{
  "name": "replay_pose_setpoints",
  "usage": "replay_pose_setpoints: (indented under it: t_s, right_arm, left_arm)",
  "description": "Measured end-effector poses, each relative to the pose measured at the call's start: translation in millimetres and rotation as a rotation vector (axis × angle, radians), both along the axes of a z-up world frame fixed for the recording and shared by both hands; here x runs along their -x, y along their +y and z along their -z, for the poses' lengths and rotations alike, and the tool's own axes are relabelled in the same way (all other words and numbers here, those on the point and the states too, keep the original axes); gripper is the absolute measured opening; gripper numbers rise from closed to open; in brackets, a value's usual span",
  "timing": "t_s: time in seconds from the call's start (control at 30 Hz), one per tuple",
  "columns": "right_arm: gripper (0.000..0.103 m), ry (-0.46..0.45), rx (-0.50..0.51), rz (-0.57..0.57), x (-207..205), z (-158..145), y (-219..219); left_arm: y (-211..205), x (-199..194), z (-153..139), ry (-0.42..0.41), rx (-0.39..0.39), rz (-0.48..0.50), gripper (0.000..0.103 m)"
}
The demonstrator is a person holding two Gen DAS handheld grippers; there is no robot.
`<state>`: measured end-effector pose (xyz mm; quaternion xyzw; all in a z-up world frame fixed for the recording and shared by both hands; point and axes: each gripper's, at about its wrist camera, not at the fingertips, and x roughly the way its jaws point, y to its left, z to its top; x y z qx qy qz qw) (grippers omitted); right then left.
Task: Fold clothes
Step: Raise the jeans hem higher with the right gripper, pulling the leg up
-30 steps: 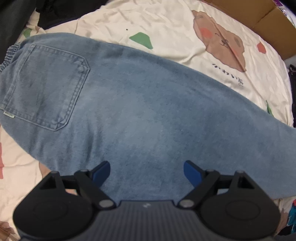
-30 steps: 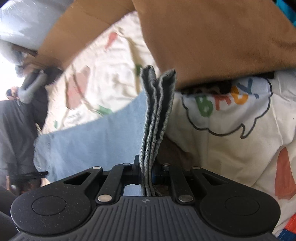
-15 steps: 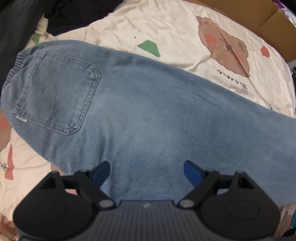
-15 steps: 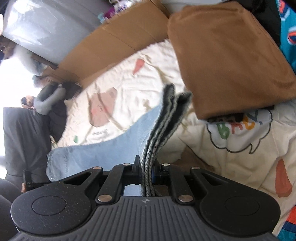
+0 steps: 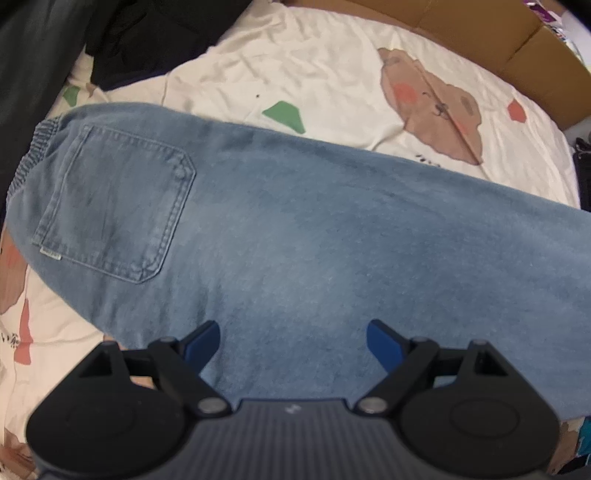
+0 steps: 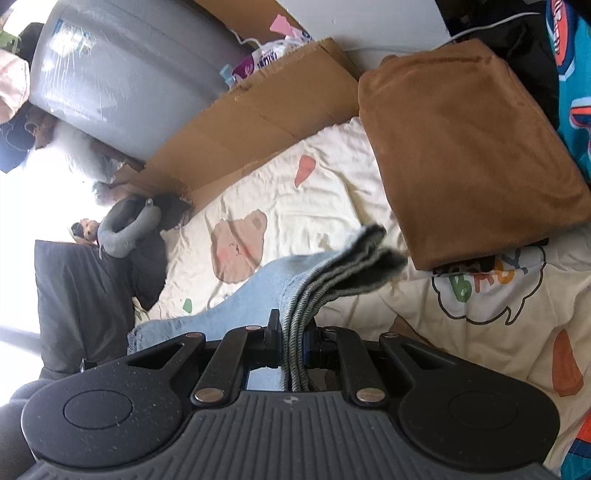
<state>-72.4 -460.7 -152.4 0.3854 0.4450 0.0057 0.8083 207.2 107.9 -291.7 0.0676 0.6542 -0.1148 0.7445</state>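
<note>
Light blue jeans (image 5: 295, 236) lie folded lengthwise across a cream printed bedsheet (image 5: 325, 74), back pocket (image 5: 114, 206) and elastic waistband at the left. My left gripper (image 5: 291, 343) points straight down over the thigh part, jaws wide apart and holding nothing. In the right wrist view my right gripper (image 6: 293, 343) is shut on the stacked leg hems (image 6: 347, 269), which stick up and flop to the right; the leg (image 6: 229, 310) trails down to the sheet at the left.
A folded brown garment (image 6: 465, 147) lies on the bed at the right, with a teal printed garment (image 6: 576, 110) beyond it. Cardboard (image 6: 258, 122) lines the far bed edge. Dark clothing (image 5: 140, 33) is heaped past the waistband; a grey bin (image 6: 122, 74) stands behind.
The right gripper has risen with the hems, so more of the bed, the cardboard and the bin show. The left gripper has lifted slightly and the jeans look smaller.
</note>
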Motion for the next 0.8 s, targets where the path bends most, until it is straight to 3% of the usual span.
replay_pose_setpoints:
  t_s: [0.47,0.8]
  right_arm:
    - [0.008,0.001,0.067,-0.008,-7,-41,-34]
    - [0.008,-0.02,0.176,0.015,-5,-86,-70]
  left_arm:
    - [1,5,-5,-0.006,0.029,0.016,0.088]
    - [-32,3,2,0.025,0.105,0.117,0.088]
